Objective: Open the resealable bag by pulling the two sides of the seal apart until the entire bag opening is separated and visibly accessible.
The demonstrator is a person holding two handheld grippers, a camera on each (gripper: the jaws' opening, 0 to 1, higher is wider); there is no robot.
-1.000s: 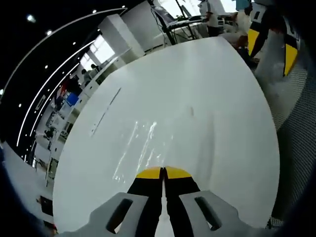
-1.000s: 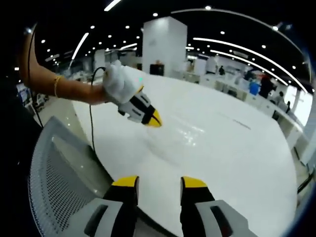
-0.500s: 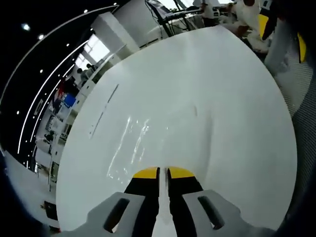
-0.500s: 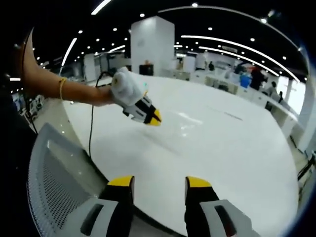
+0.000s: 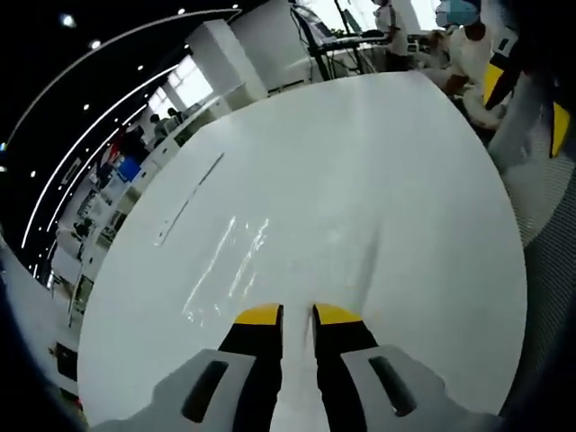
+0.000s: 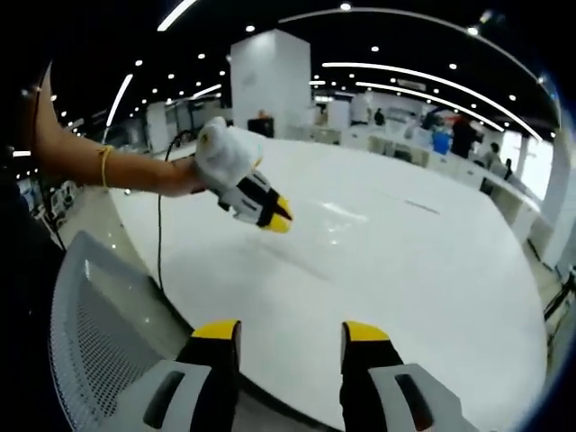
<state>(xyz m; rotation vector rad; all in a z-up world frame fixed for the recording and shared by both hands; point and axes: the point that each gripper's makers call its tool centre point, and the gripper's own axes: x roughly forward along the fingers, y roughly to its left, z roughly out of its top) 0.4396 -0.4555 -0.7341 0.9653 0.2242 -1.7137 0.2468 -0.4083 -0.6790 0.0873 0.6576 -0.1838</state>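
Observation:
A clear plastic bag (image 5: 243, 265) lies flat on the white round table (image 5: 387, 153) and shows mostly as glints; its seal is too faint to make out. My left gripper (image 5: 298, 313) hovers just short of the bag's near edge. Its yellow-tipped jaws stand a narrow gap apart with nothing between them. The right gripper view has that left gripper (image 6: 279, 216) held by a gloved hand above the table, beside the bag's shine (image 6: 346, 213). My right gripper (image 6: 291, 331) stands wide open and empty at the table's near edge, well away from the bag.
A grey mesh chair back (image 6: 99, 315) stands against the table's edge below my right gripper. A thin dark line (image 5: 191, 196) marks the tabletop beyond the bag. A person (image 5: 463, 45) sits past the far edge, with desks and pillars behind.
My left gripper's jaws, shut a second ago, have parted a little. It has shifted slightly over the table. The right gripper stays open and has barely moved.

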